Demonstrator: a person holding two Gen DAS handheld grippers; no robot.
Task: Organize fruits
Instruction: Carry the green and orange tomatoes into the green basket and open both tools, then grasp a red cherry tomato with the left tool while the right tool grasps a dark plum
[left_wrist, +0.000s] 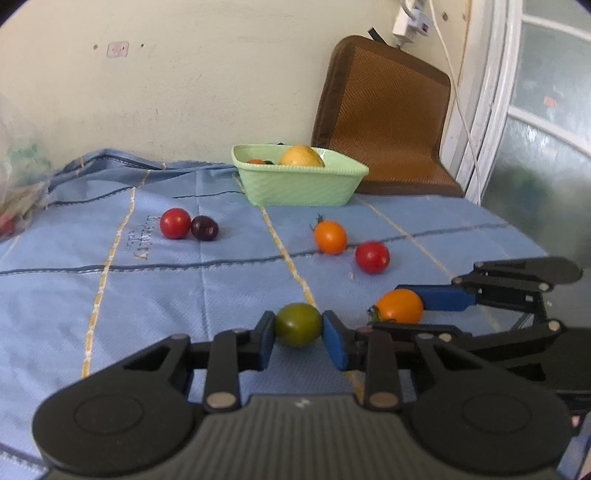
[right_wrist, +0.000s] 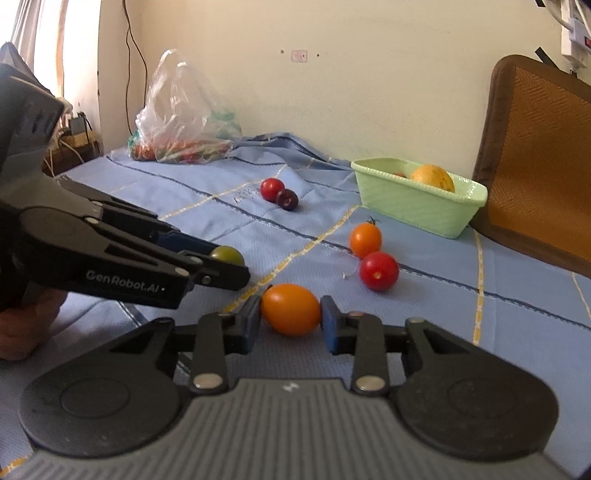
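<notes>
Here the left gripper (left_wrist: 298, 328) clamps a green tomato (left_wrist: 297, 324), the right gripper (right_wrist: 290, 319) an orange tomato (right_wrist: 290, 309) lying crosswise.

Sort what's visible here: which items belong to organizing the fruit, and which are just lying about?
Job: green tomato in left tongs; orange tomato between right tongs; four loose tomatoes, e.g. red one; green basket.

Lying about: plastic bag; brown mat; blue cloth.

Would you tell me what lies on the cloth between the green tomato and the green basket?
Only bare blue cloth lies between the green tomato and the green basket; the left wrist view shows this.
</notes>
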